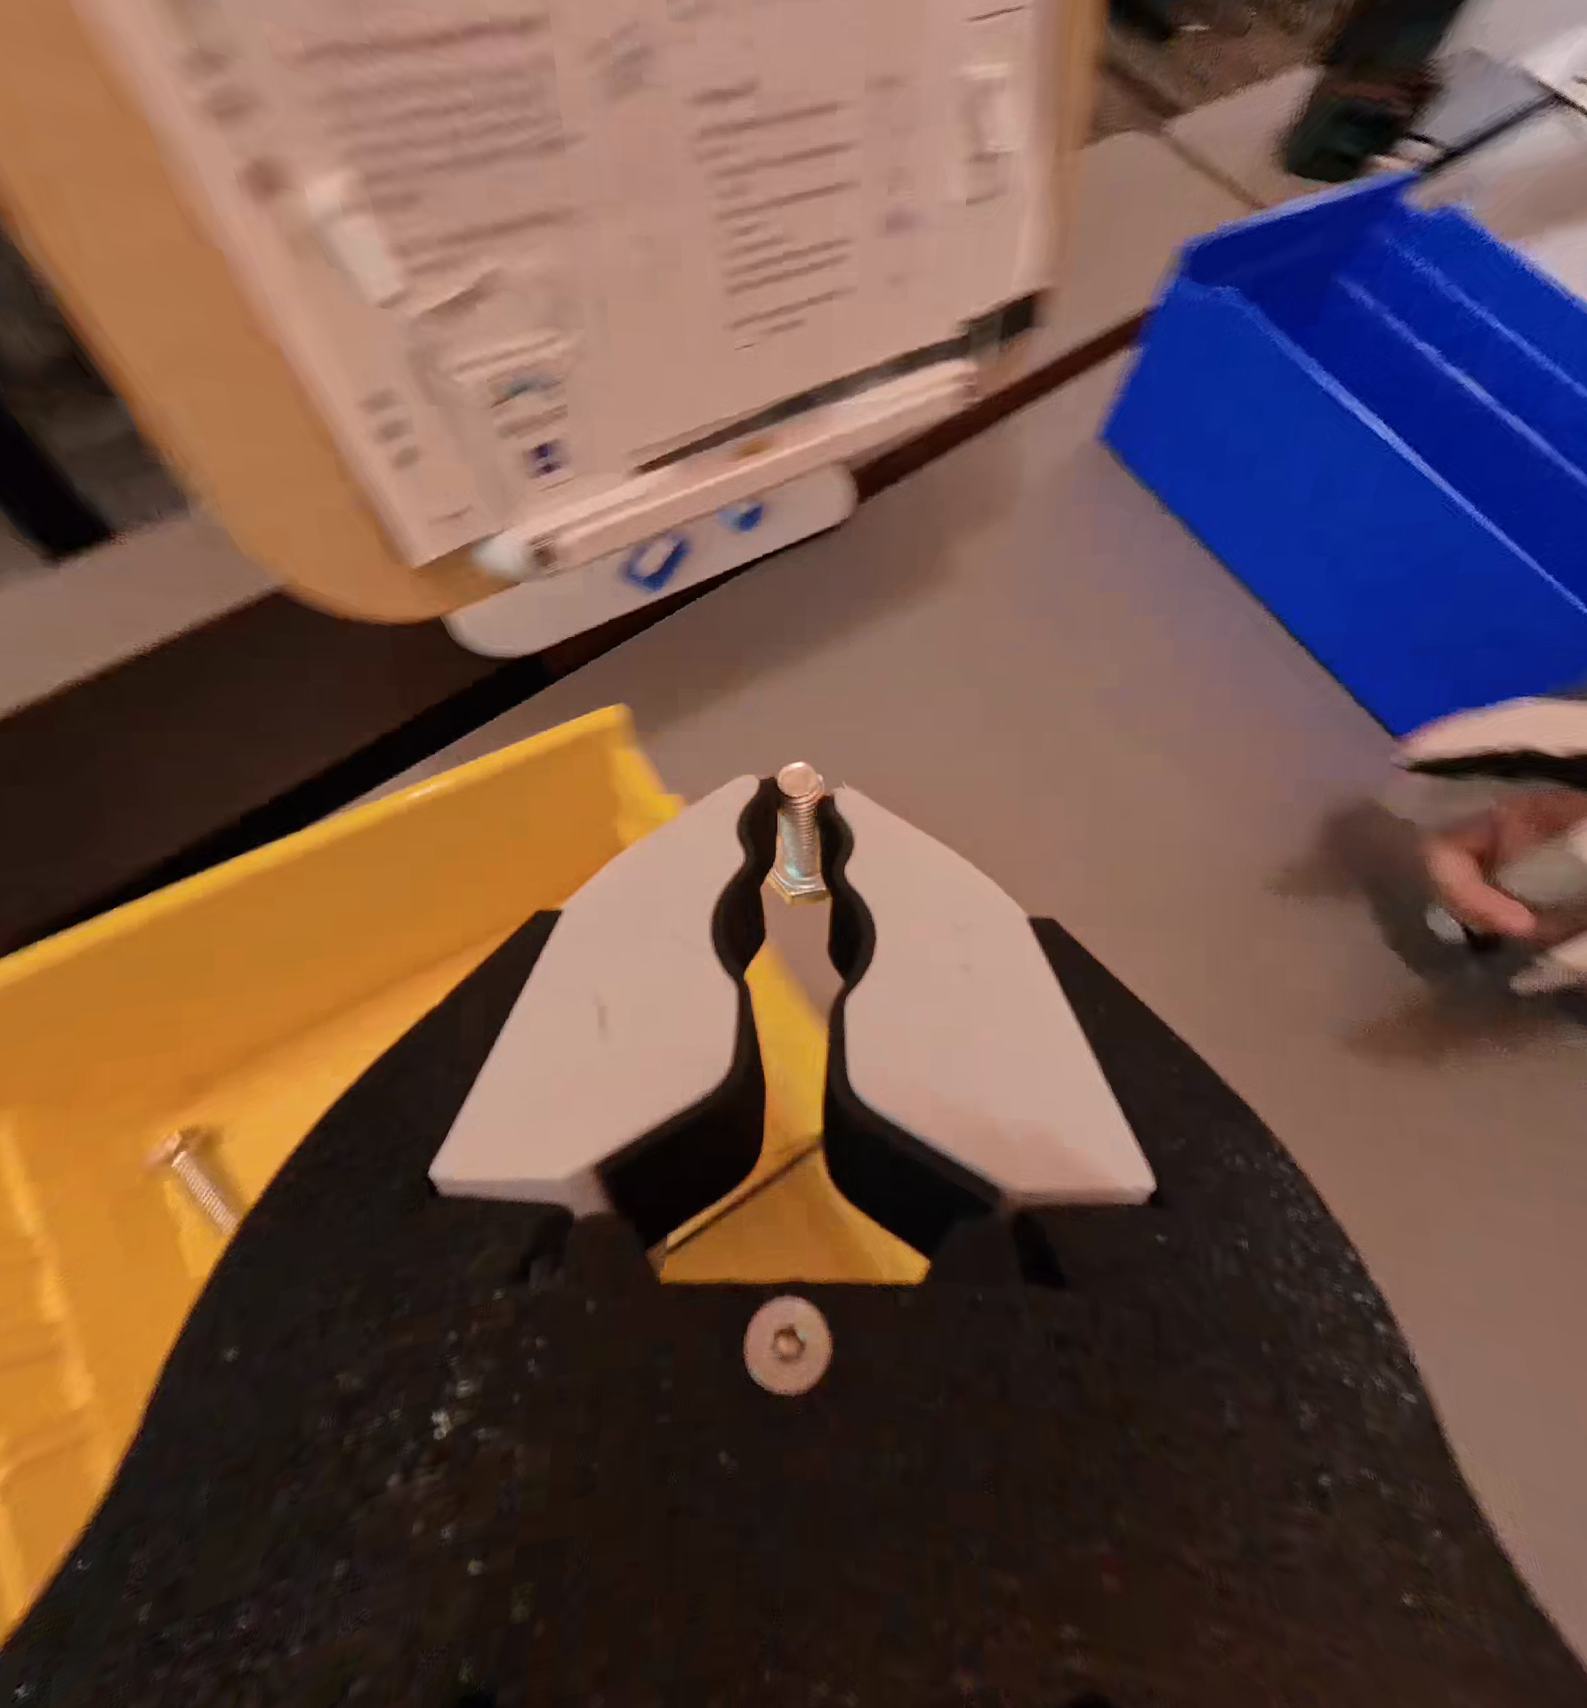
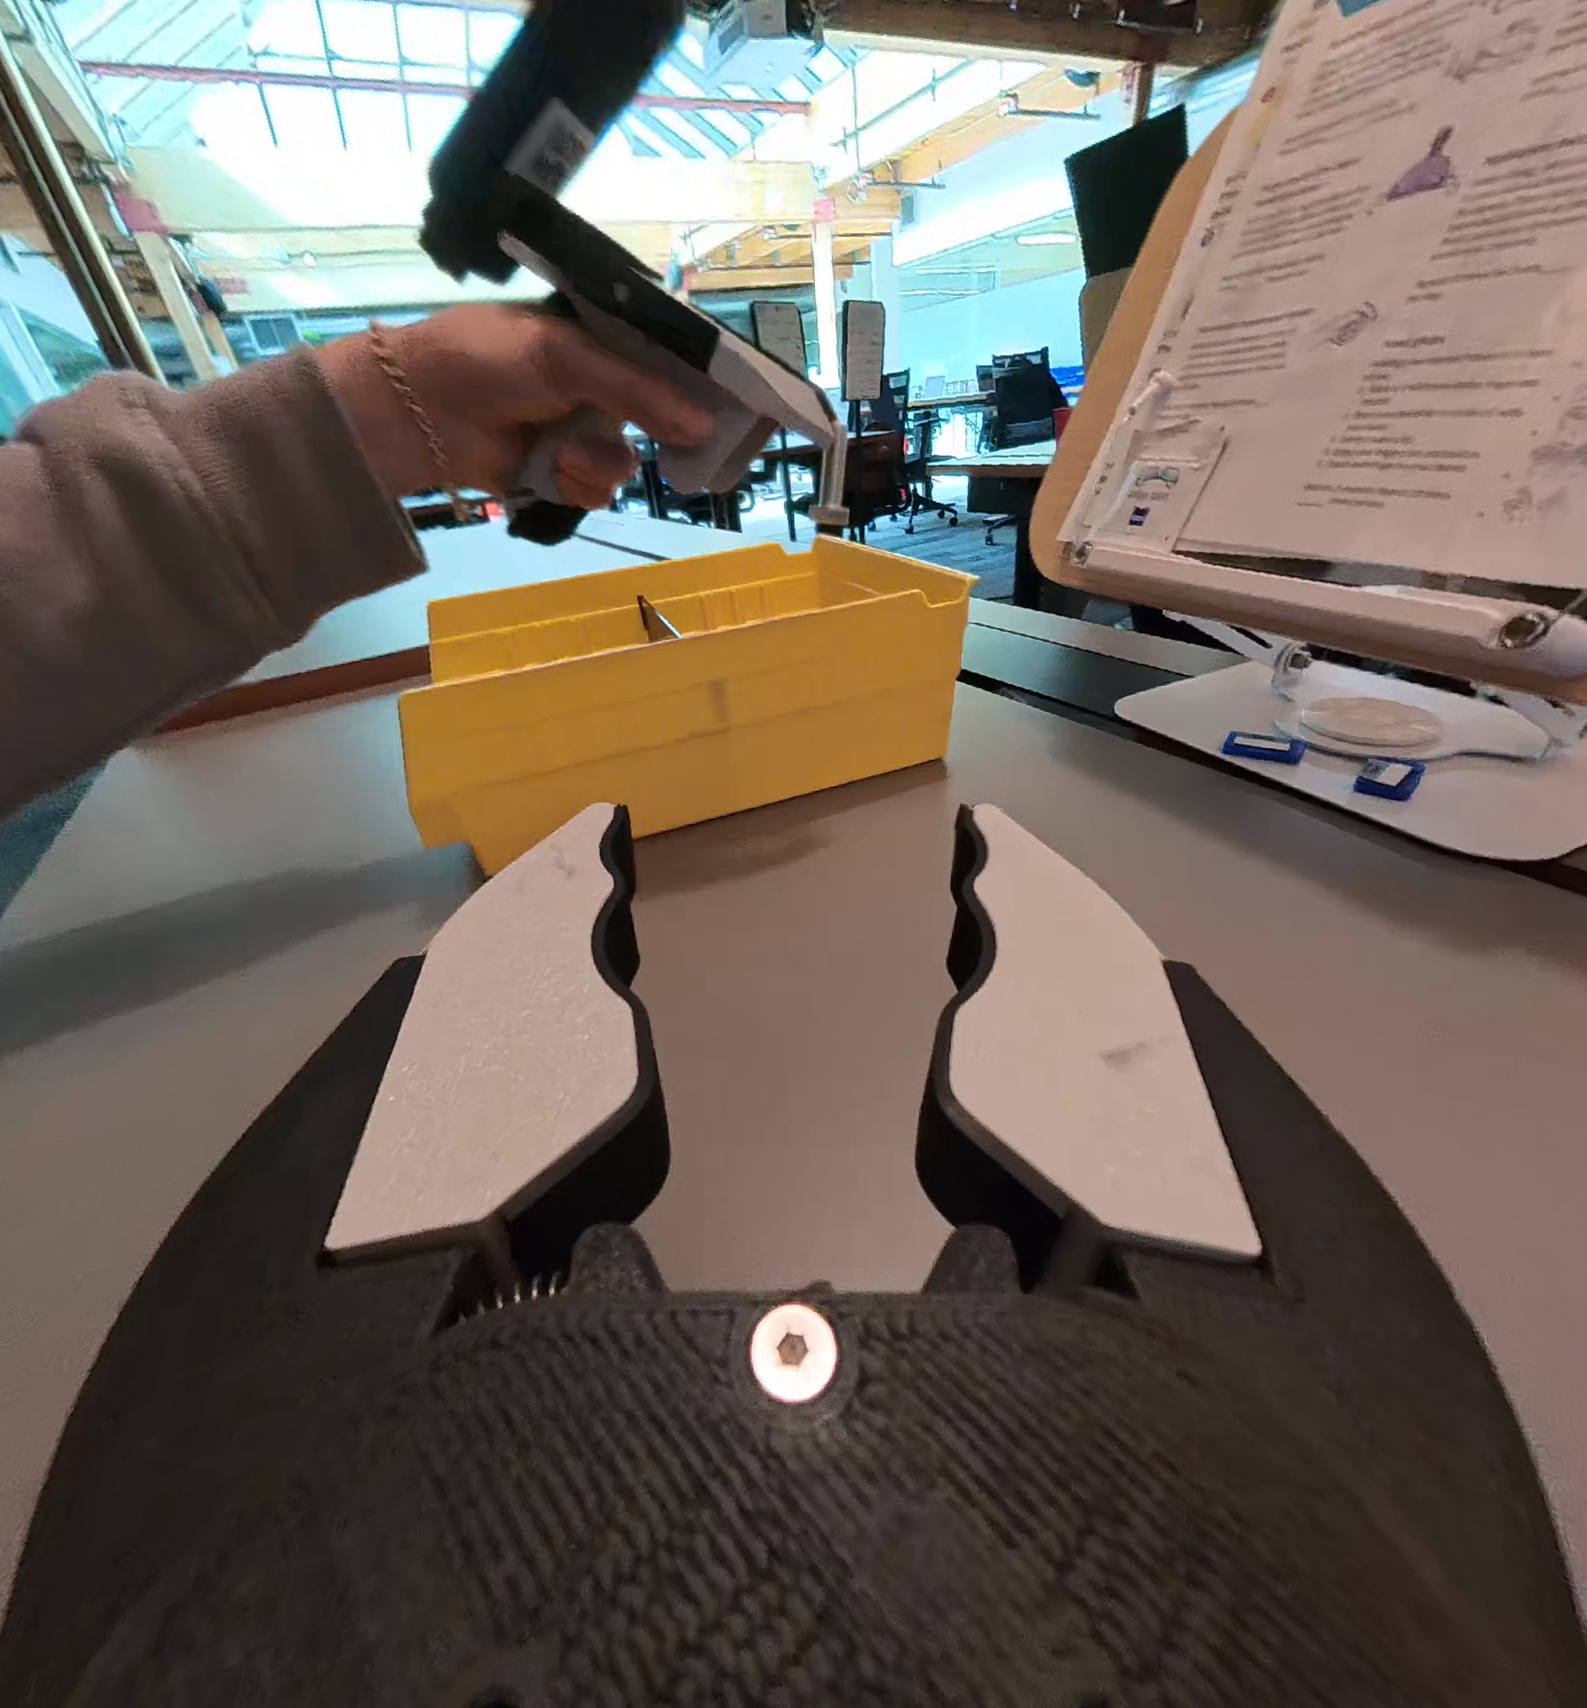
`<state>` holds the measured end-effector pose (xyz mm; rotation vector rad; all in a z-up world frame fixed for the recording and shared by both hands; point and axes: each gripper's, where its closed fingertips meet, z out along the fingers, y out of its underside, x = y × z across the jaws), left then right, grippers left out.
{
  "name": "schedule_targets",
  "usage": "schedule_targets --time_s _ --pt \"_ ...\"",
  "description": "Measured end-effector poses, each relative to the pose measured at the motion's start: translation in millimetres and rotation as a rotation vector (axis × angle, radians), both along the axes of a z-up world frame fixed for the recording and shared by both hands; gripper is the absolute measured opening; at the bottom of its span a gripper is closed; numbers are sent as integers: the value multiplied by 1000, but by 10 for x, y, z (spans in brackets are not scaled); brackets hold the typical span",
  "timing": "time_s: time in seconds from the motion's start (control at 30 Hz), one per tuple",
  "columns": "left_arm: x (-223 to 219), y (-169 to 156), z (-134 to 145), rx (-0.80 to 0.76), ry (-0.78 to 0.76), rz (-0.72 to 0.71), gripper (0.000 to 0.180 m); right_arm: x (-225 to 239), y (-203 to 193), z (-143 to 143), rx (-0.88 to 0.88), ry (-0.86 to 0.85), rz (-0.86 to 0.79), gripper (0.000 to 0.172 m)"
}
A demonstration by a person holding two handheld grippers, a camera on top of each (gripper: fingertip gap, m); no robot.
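My left gripper (image 1: 799, 804) is shut on a silver hex-head bolt (image 1: 797, 836); its threaded end points away from me and its head sits between the pads. It hangs over the corner of the yellow bin (image 1: 244, 924), where another bolt (image 1: 198, 1183) lies. In the right wrist view the left gripper (image 2: 831, 462) is held by a hand above the yellow bin (image 2: 679, 730), with the bolt (image 2: 834, 481) hanging from its tips. My right gripper (image 2: 794, 878) is open and empty, low over the grey table (image 2: 790, 1017) in front of the bin.
A blue bin (image 1: 1381, 444) stands at the right on the table. A document stand with printed pages (image 2: 1381, 305) on a white base (image 2: 1418, 786) stands behind, to the right. A dark divider (image 2: 656, 617) stands inside the yellow bin. The other hand with its gripper (image 1: 1548, 860) shows at the right edge. About 25 centimeters separates my left fingertips from my right.
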<state>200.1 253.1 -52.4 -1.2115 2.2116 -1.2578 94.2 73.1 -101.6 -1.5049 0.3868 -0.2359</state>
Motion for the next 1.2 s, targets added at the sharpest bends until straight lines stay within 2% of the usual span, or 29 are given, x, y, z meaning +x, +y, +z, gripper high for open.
schedule_targets --time_s 0.03,0.17,0.27,0.47,0.63,0.9,1.1,1.2 --pt "-142 -188 54 11 -41 -59 8 -17 7 15 -15 -22 -4 63" --pt "-643 -870 81 13 -146 -234 8 -63 -5 129 -5 -83 -23 52" --pt "-936 -1282 29 -54 -171 -322 8 -107 7 184 25 -85 -10 48" --pt "-1221 -1732 -129 -90 -156 -410 8 -179 57 184 33 -99 24 38" --pt "-1267 -1823 -201 -37 -150 -412 8 -218 74 176 21 -127 42 25" --pt "-1279 -1840 -210 -33 -138 -401 8 -231 89 147 4 -125 50 10" --pt "-1269 -1841 -211 -8 -163 -387 10 -224 80 143 -10 -107 69 9" --pt "-1257 -1820 -66 -58 -216 -354 11 -204 46 200 27 -99 51 9"
